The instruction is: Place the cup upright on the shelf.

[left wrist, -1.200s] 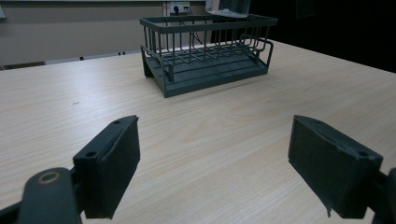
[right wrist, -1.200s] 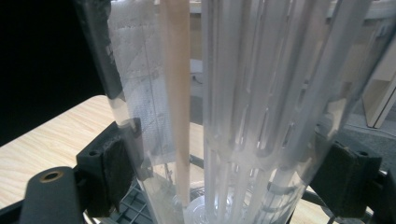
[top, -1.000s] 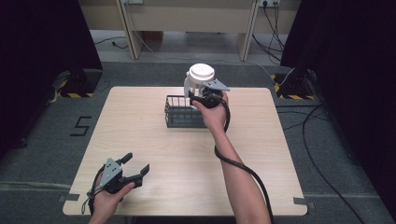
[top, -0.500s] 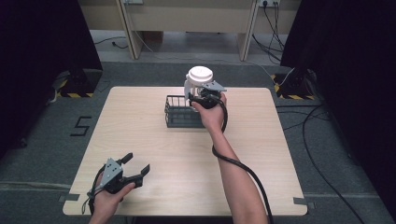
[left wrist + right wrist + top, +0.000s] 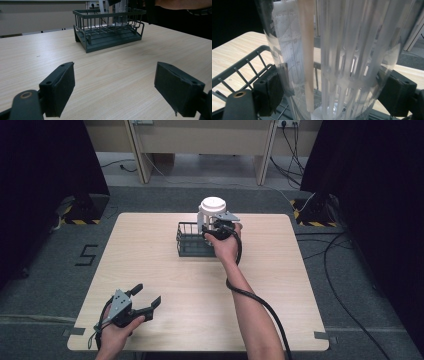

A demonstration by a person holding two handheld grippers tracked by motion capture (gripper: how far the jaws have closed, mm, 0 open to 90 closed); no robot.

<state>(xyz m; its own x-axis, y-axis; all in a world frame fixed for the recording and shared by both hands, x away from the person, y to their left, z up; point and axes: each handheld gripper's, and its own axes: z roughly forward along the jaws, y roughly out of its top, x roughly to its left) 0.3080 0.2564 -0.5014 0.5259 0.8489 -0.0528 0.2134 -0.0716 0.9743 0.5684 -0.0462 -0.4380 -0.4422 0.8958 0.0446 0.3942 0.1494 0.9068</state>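
Nearest to us, at the front left corner of the pale wood-grain table (image 5: 280,285), our left gripper (image 5: 145,304) lies low over the tabletop with its two black, matte-padded jaws spread wide and nothing between them; in the left gripper view only bare laminate stretches ahead of it up to the dark green wire basket (image 5: 108,30). A thick black cable (image 5: 260,305) runs along our right forearm across the middle of the table. Farther on, toward the back edge, our right gripper (image 5: 332,92) closes on a clear plastic jar (image 5: 342,57), one pad pressed to each side of its ribbed, see-through wall. The jar stands upright at the basket's right end, rising well above the rim; whether its base rests on the basket floor we cannot tell. Its wall is fluted with vertical ridges, and behind it hang a quilted white sheet and a tan strip. From above it carries a round white lid (image 5: 212,203). Beyond the table lie grey carpet and loose cables.
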